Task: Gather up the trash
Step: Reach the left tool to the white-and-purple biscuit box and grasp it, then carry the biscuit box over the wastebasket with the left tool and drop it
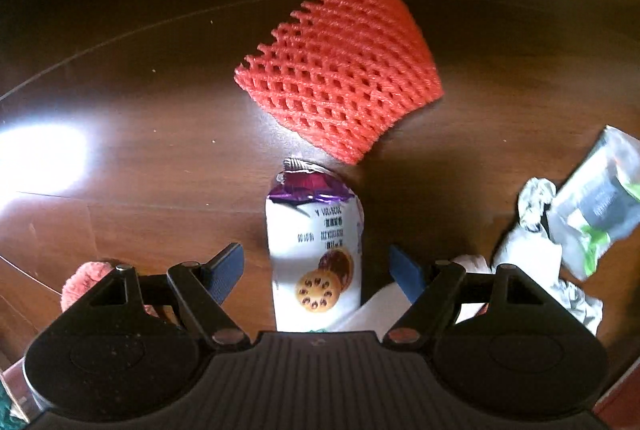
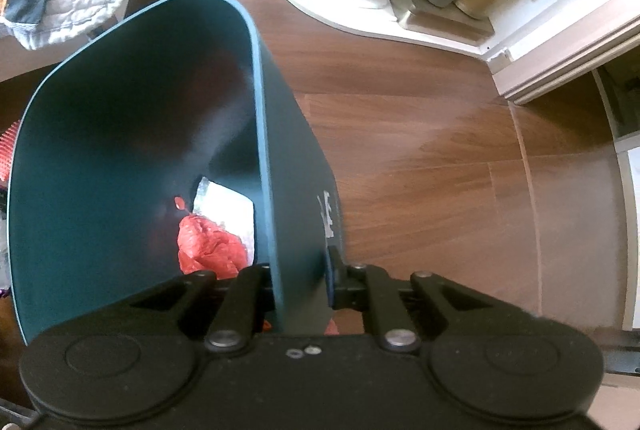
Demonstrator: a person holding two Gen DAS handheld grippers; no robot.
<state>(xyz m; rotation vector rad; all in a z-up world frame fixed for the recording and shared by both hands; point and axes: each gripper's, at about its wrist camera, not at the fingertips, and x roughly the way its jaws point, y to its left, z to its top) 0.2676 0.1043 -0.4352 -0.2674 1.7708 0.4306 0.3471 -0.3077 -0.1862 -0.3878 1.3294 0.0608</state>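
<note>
We are finding the left gripper (image 1: 316, 272) hanging with its jaws apart, straddling a white torn-open biscuit wrapper with a purple foil lip (image 1: 314, 242) without touching it. The wrapper is lying on the dark brown wooden tabletop (image 1: 140, 149). Just beyond it an orange-red foam fruit net (image 1: 340, 69) is lying flat. Toward the right edge, crumpled white paper (image 1: 532, 250) and a silver-green packet (image 1: 600, 201) are resting. The right gripper (image 2: 300, 282) is clamping the rim of a dark teal plastic bin (image 2: 140, 149), which is holding red crumpled trash (image 2: 208, 246) at its bottom.
</note>
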